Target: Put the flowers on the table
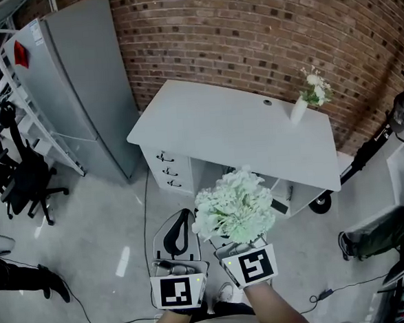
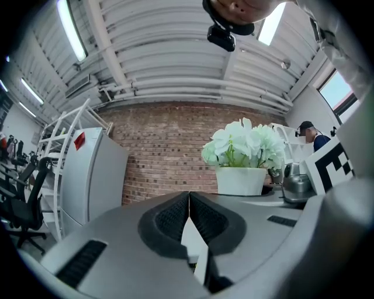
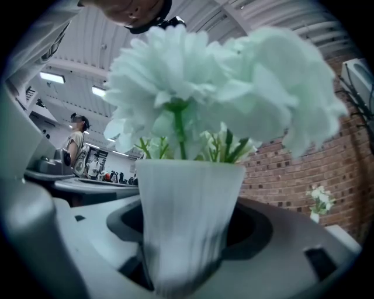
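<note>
In the lower middle of the head view, the right gripper (image 1: 235,247) holds a white ribbed pot (image 3: 186,222) full of fluffy pale white-green flowers (image 1: 234,207). Its fingers are spread wide and press on both sides of the pot. The pot stands upright in the air, above the shiny grey floor (image 1: 102,219). It is near the front of the table but not on it.

Just to the left, the left gripper (image 1: 182,228) has its two black fingers (image 2: 169,219) squeezed together, and nothing is between them.

Above the flowers in the picture is the big white table with drawers (image 1: 213,129). On its far right corner stands a small white vase with little white blooms (image 1: 301,105). Near the vase there is a small round hole (image 1: 267,102) in the top.

Behind the table is a red brick wall (image 1: 248,30). In the upper left stands a tall grey metal cabinet (image 1: 86,82). A black office chair (image 1: 27,183) is at the left edge. A thin black cable (image 1: 148,216) runs down over the floor, left of the grippers.
</note>
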